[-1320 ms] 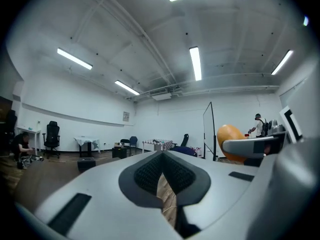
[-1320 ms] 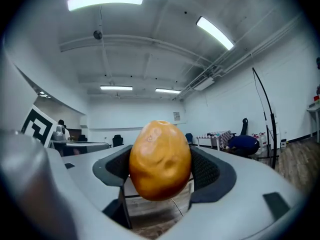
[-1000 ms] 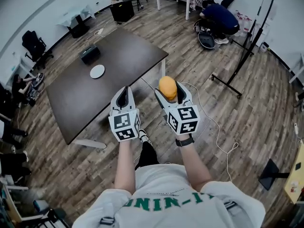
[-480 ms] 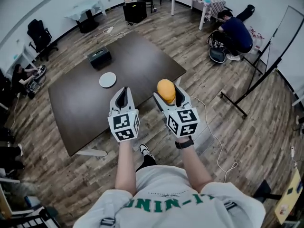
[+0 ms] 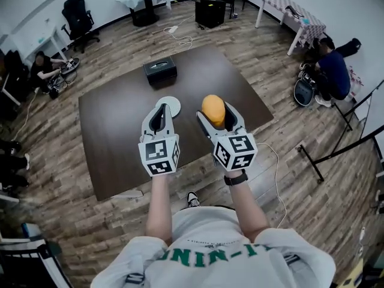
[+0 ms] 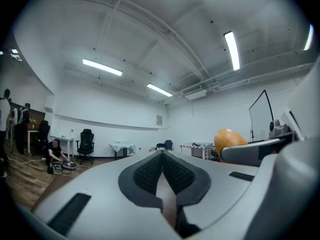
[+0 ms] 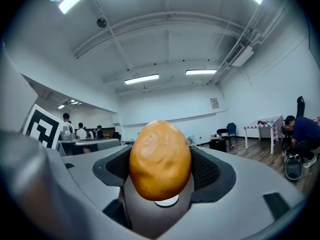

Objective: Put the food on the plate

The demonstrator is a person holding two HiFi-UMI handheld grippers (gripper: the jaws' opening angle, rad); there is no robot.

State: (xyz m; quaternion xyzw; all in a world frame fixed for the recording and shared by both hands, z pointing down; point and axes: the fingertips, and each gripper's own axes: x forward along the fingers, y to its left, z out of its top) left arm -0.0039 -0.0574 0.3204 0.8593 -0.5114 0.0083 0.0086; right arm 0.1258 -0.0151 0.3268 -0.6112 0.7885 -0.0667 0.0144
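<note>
Both have come over the table: left claw pressed together, right claw pinching the food.

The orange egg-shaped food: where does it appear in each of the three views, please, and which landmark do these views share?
Head view: the orange egg-shaped food is just right of centre, clamped in the right gripper.
Left gripper view: the food is at the right, at mid-height.
Right gripper view: the food fills the centre, between the jaws.
Shared landmark: the table with a checked cloth, also at and.
</note>
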